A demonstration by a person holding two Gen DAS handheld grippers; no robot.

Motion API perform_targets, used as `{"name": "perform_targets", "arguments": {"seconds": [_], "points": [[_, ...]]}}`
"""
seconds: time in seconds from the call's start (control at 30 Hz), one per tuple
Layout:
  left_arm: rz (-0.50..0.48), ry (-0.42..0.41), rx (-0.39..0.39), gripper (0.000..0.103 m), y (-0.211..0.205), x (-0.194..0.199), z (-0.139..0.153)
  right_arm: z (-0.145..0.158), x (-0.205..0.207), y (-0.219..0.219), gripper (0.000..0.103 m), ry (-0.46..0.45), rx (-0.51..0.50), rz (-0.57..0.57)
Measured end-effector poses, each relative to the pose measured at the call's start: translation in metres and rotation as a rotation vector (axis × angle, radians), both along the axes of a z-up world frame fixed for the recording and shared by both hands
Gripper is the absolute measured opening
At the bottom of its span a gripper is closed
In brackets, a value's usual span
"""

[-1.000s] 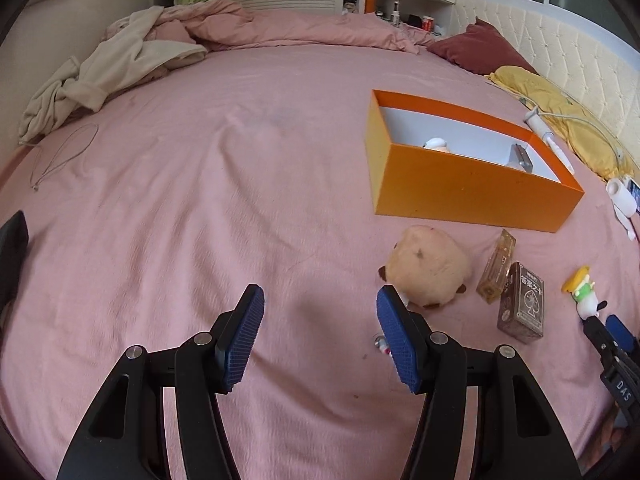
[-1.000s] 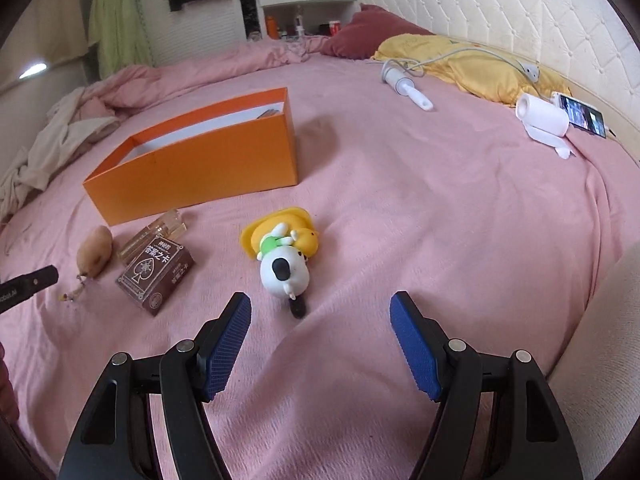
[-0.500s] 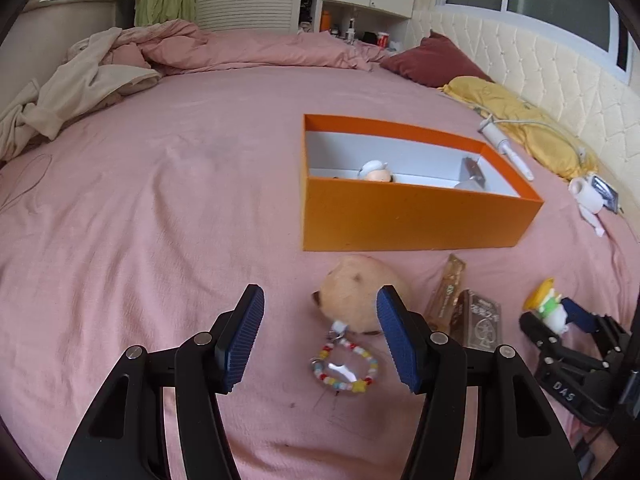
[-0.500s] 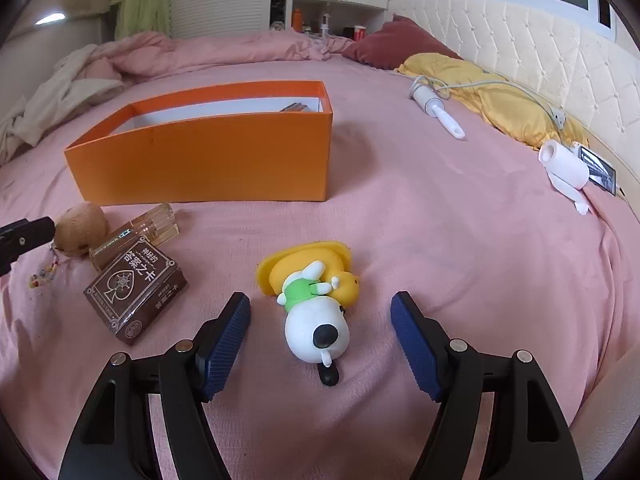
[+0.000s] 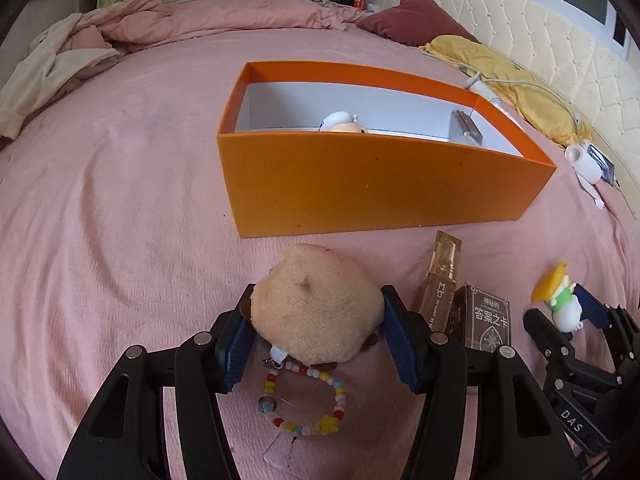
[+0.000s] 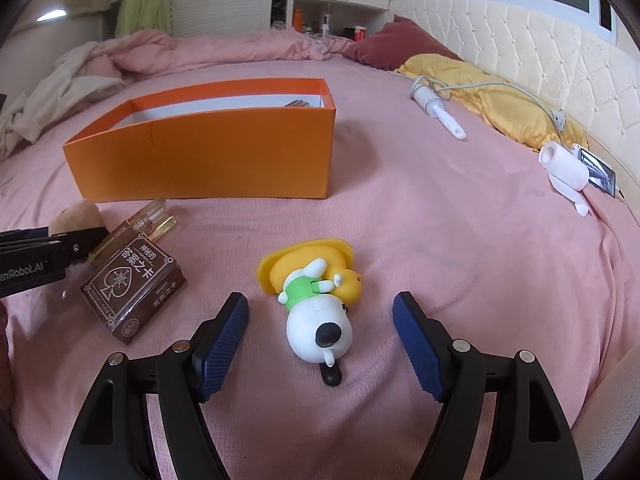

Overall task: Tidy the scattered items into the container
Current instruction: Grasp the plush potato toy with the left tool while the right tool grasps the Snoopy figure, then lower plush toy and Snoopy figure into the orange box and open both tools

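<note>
An orange box (image 5: 384, 184) stands on the pink bed, holding a small white figure (image 5: 342, 121) and a grey item (image 5: 466, 131). My left gripper (image 5: 318, 334) is open, its blue pads on either side of a tan plush toy (image 5: 316, 304) with a bead keychain (image 5: 304, 404); contact is unclear. Right of it lie a perfume bottle (image 5: 442, 280) and a brown card box (image 5: 490, 318). My right gripper (image 6: 320, 344) is open around a white dog toy with a yellow hat (image 6: 316, 296), not touching it. The orange box (image 6: 208, 152) also shows in the right wrist view.
A lint roller (image 6: 436, 108), a yellow cloth (image 6: 492, 96), a white roll (image 6: 564, 166) and a phone (image 6: 598, 170) lie at the right by the padded headboard. Rumpled bedding (image 5: 72, 60) is at the far left. A maroon pillow (image 5: 412, 20) lies behind.
My left gripper has moved forward so the plush toy sits between its pads. My right gripper has moved closer to the dog toy, which now lies between its fingers.
</note>
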State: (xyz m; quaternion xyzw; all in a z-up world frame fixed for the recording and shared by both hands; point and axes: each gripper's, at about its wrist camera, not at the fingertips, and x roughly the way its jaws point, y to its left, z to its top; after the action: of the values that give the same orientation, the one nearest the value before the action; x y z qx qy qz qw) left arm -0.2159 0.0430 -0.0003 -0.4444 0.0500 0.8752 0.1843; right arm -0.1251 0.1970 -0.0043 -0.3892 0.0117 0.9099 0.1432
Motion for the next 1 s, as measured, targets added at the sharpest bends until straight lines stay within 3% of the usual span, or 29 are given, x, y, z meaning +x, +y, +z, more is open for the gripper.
{"name": "perform_targets", "arguments": {"seconds": [0.07, 0.13, 0.2, 0.67, 1.0], "points": [[0.023, 0.025, -0.041, 0.049, 0.003, 0.003, 0.002, 0.0, -0.001, -0.001, 0.069, -0.002, -0.006, 0.015], [0.04, 0.05, -0.069, 0.048, 0.004, 0.011, 0.007, -0.001, -0.002, -0.005, 0.046, -0.009, 0.008, 0.044], [0.056, 0.073, -0.093, 0.048, 0.004, 0.02, 0.011, -0.001, -0.003, -0.012, 0.037, -0.01, 0.038, 0.065], [0.113, 0.128, -0.049, 0.049, -0.022, 0.033, 0.036, 0.023, 0.021, 0.011, 0.037, 0.122, -0.177, 0.038], [0.133, 0.128, -0.026, 0.049, -0.024, 0.027, 0.04, 0.03, 0.019, 0.007, 0.037, 0.134, -0.176, 0.046]]}}
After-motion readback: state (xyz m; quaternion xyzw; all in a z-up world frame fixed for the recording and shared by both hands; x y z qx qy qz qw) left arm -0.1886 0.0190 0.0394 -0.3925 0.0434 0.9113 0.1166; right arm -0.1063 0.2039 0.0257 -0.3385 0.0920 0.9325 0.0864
